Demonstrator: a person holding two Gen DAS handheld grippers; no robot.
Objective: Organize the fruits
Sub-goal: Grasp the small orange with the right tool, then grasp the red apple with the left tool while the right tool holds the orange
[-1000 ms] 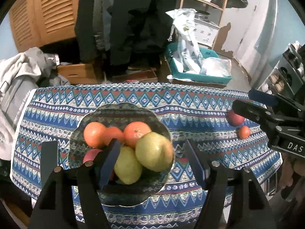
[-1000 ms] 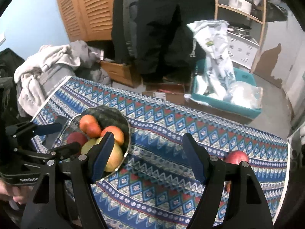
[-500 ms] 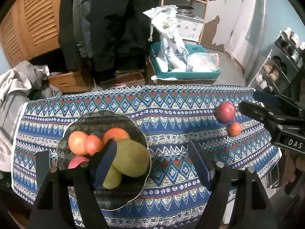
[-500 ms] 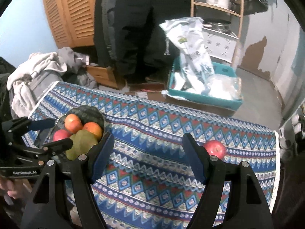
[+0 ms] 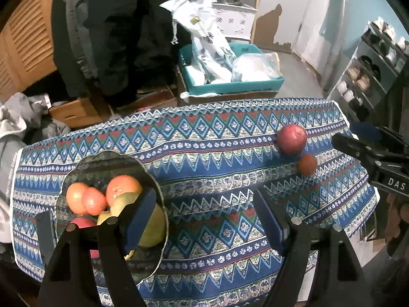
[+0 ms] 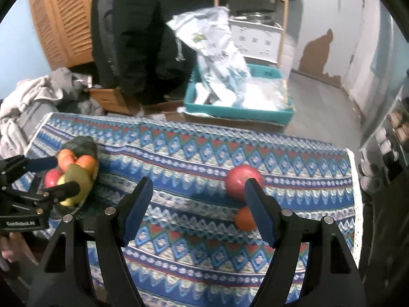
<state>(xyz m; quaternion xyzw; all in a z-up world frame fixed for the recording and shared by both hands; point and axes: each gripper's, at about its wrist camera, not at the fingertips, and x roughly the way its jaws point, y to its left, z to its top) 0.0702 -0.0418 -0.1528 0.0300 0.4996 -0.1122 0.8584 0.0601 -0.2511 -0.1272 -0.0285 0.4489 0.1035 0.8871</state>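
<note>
Patterned cloth [image 5: 212, 153]: blue, red and white zigzag bands, covering the surface from edge to edge.
Bowl [image 5: 102, 163]: dark, scalloped rim, sitting on the cloth toward its left end in the left wrist view.
Fruit in bowl: three orange fruits [image 5: 87, 199] at the back, a yellow-green pear [image 5: 153, 227] in front, a red fruit [image 5: 83, 222] partly hidden behind the near finger.
Red apple [image 5: 292, 139]: loose on the cloth near its right end, well apart from the bowl.
Small orange fruit [image 5: 307, 164]: on the cloth just beside the red apple, on its nearer side.
Left tool [image 5: 204, 220]: released; its jaws have just been opening, with only bare cloth between them; the left finger overlaps the bowl's right rim in the left wrist view.
Right tool [image 6: 199, 209]: released, jaws wide, nothing between the pads; in its own view the right finger stands in front of the red apple and the small orange fruit.
Person: a hand [image 6: 10, 245] grips the left tool's handle at the lower left edge of the right wrist view.
Beyond the surface: a teal crate [image 5: 230, 84] holding plastic bags on the floor, a louvred wooden door [image 6: 64, 20] at the left.
</note>
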